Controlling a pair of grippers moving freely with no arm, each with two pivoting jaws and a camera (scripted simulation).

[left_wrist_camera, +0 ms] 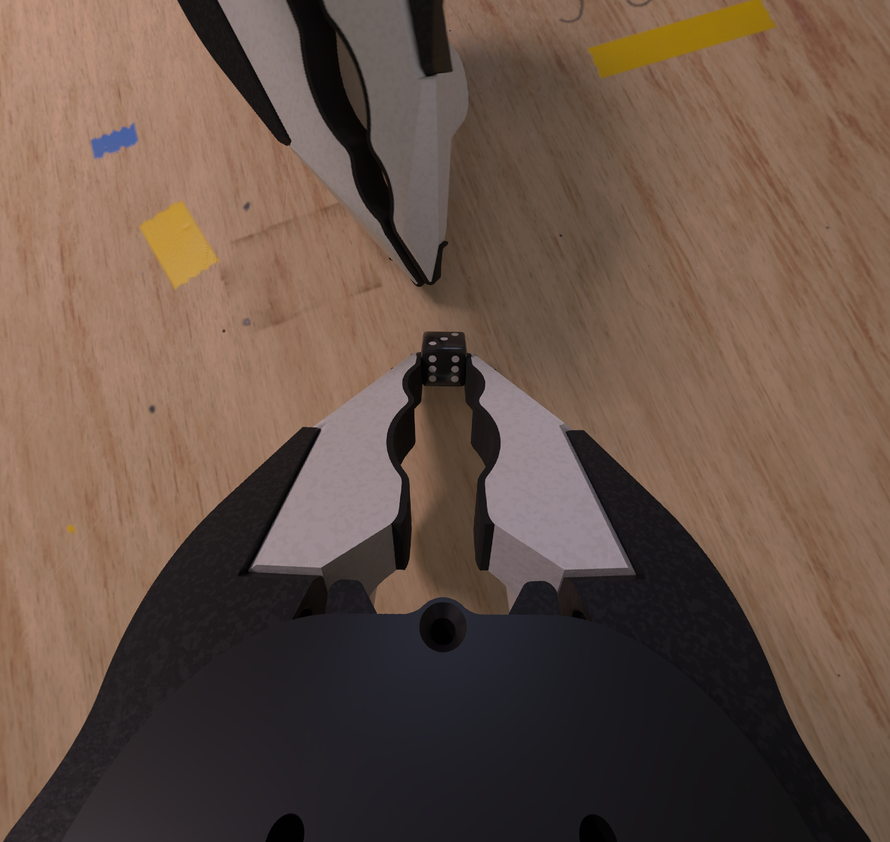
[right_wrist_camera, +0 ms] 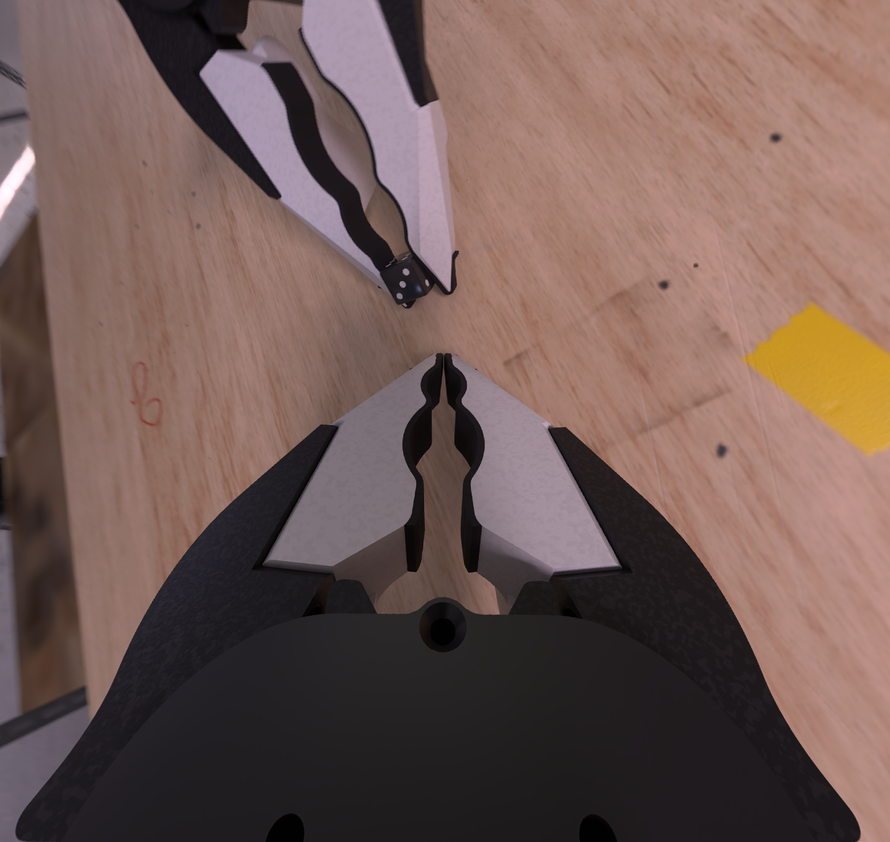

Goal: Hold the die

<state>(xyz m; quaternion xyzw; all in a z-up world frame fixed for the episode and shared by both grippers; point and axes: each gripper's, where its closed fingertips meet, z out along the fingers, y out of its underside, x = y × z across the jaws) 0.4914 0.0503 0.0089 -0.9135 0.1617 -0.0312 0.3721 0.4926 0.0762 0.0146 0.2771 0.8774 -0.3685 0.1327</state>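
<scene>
The small black plastic die with white pips (left_wrist_camera: 443, 359) sat pinched at the very tips of the left gripper (left_wrist_camera: 443, 361), its two white fingers with black wavy pads narrowed onto opposite faces of the cube. Roughly half of the die stuck out past the fingertips (left_wrist_camera: 413, 367), and none of it reached the scalloped hollows farther back between the pads. In the right wrist view the same cube (right_wrist_camera: 406, 284) appeared low over the pale wooden tabletop (right_wrist_camera: 602, 192); whether it touched the wood could not be told.

The right gripper (right_wrist_camera: 442, 357) hovered just beyond the die, tip facing tip, its fingers pressed together and holding nothing.

The main risk was probably the shallow grip: with so little pad on the smooth faces, a slight loosening or jolt could let the cube squirt forward or twist out. A second risk was likely the closed right gripper nearby; any drift towards the left fingers could knock the die loose. Dragging the cube across the wood might also lever it free.
</scene>
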